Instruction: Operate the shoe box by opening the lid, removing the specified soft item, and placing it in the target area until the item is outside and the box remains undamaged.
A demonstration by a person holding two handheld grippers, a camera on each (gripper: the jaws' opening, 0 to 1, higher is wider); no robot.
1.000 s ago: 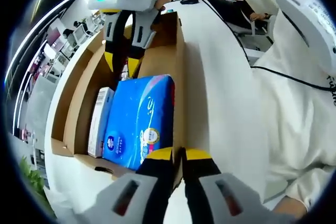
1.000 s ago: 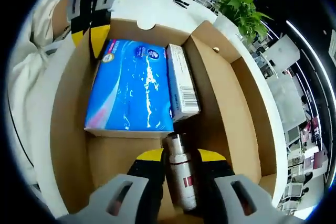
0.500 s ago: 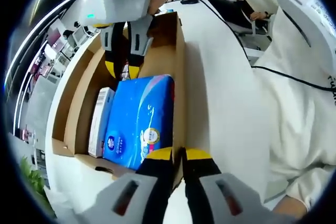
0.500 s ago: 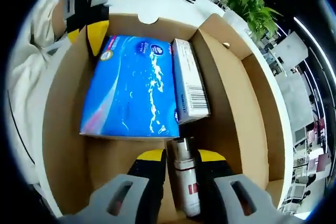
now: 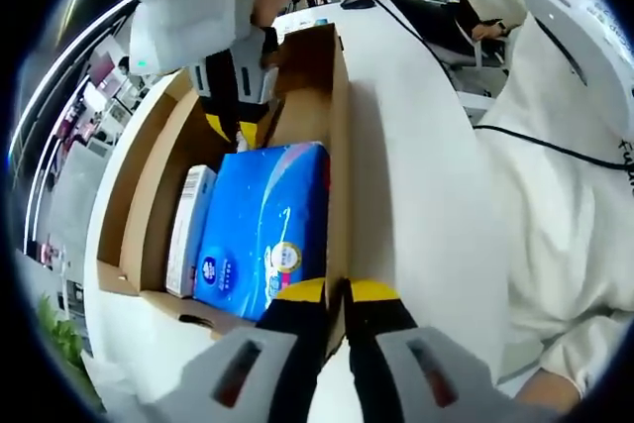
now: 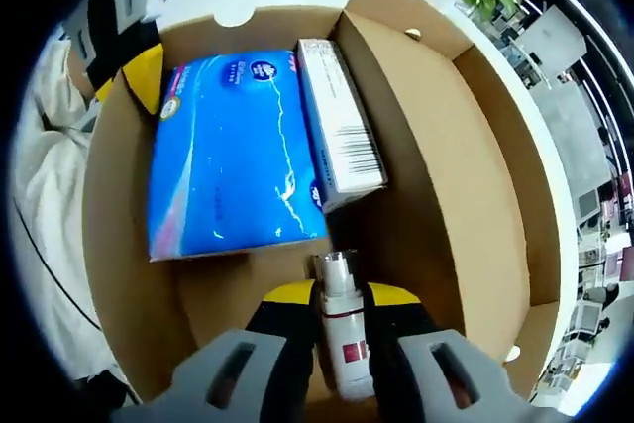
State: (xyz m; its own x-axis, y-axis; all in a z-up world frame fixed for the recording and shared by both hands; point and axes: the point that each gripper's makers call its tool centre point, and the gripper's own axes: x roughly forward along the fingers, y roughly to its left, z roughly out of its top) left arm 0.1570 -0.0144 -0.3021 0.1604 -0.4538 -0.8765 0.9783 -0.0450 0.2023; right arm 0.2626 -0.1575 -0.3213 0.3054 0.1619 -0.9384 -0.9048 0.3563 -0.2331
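The blue tissue pack (image 6: 236,156), the soft item by the look of it, lies flat on the floor of the open shoe box (image 6: 436,175), and in the right gripper view it fills the far left part of the box. Just to its right, touching along 1 long edge, lies a narrow white carton (image 6: 340,126) with a barcode. Near the right gripper (image 6: 332,294), a small silver bottle (image 6: 340,334) with a red label sits between the 2 jaws, which are clenched on it, its cap pointing toward the pack. In the left gripper view the left gripper (image 5: 335,291) is pinched on the near edge of the box wall (image 5: 339,195), 1 jaw inside and 1 outside, steadying it on the white table (image 5: 416,175); the lid is already open. The bottle is not the soft item, so my judgement is that it is being cleared out of the way. To do this well, lift it straight up without scraping the cardboard, keep the left hold light so the wall is not creased, then take the pack by its near short edge, where there is bare floor for a jaw to slide under.
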